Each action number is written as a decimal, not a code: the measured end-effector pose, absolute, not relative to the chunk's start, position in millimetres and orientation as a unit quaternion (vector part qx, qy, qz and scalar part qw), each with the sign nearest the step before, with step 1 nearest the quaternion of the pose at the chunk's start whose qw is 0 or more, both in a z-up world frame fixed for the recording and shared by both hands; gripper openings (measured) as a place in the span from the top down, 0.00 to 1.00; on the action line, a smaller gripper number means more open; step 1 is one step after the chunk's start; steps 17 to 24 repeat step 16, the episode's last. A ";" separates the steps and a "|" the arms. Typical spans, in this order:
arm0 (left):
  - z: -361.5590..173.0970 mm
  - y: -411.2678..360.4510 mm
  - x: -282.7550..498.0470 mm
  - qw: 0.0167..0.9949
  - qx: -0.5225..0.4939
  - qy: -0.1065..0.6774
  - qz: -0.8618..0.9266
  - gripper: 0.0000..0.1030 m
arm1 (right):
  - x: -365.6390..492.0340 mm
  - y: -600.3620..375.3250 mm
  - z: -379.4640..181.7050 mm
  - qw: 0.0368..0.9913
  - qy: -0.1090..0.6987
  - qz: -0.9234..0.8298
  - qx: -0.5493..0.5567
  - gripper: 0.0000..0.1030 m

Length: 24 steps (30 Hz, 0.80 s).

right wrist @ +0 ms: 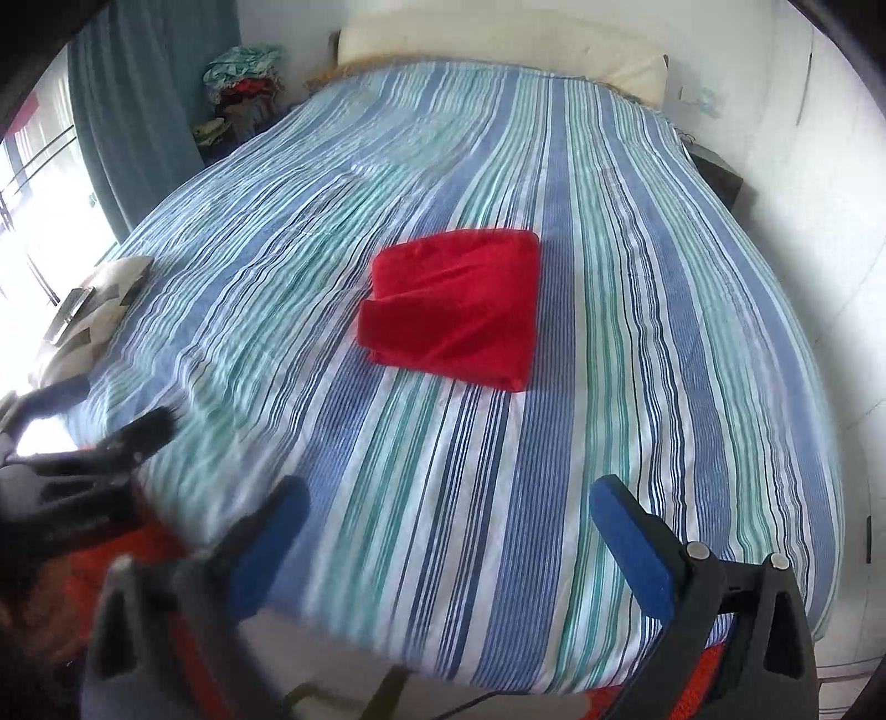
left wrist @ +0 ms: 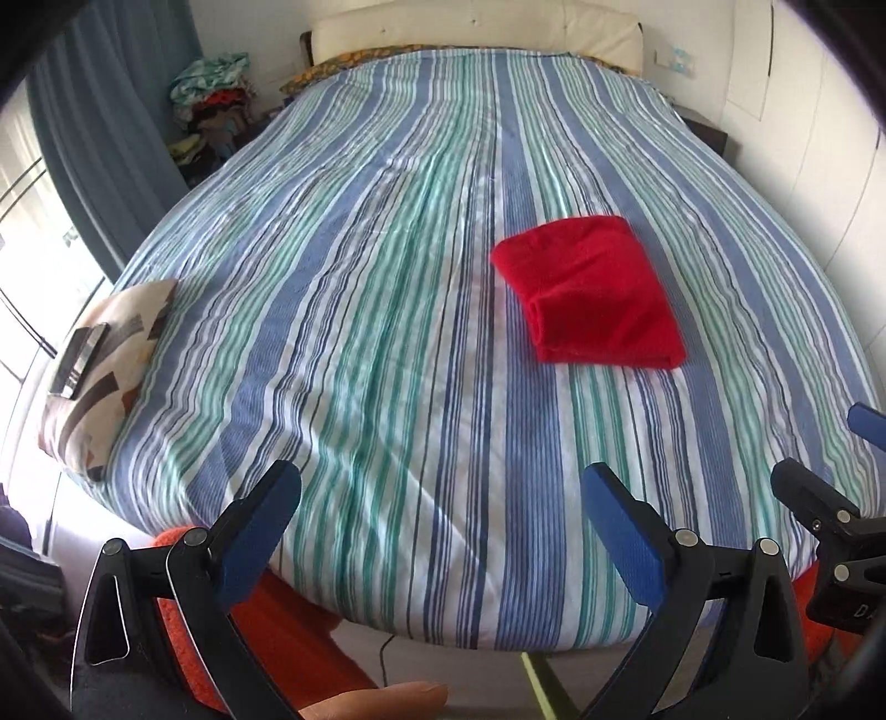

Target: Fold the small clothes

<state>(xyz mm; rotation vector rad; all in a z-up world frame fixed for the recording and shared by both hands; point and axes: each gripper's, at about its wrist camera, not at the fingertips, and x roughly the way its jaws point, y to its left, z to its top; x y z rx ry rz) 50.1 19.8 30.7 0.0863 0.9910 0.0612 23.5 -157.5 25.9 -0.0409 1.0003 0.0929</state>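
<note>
Both tools [left wrist: 440, 490] [right wrist: 448, 507] hover spread above the bed's [left wrist: 387, 332] foot.

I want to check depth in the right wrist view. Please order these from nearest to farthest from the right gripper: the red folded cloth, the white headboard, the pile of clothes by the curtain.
From the right gripper:
1. Red folded cloth, mid-bed, ahead.
2. Pile of clothes, far left, beside the curtain.
3. White headboard, far end of the bed.

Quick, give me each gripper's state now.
Left gripper: open, holding nothing.
Right gripper: open, holding nothing; red cloth lies folded on the bed.
</note>
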 end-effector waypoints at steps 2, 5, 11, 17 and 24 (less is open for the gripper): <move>30.3 19.1 50.7 0.878 0.041 0.475 0.030 0.02 | 22.2 -156.8 27.8 0.877 0.478 0.040 -0.021 0.02; 29.7 18.3 50.9 0.877 0.041 0.478 0.025 0.02 | 21.7 -156.5 28.9 0.877 0.478 0.037 -0.022 0.02; 29.5 17.4 51.8 0.874 0.037 0.484 0.018 0.02 | 21.4 -156.4 29.5 0.878 0.478 0.037 -0.020 0.02; 32.5 14.5 47.7 0.878 0.034 0.477 0.015 0.02 | 20.2 -158.9 33.9 0.881 0.472 0.033 -0.015 0.02; 32.5 14.5 47.7 0.878 0.034 0.477 0.015 0.02 | 20.2 -158.9 33.9 0.881 0.472 0.033 -0.015 0.02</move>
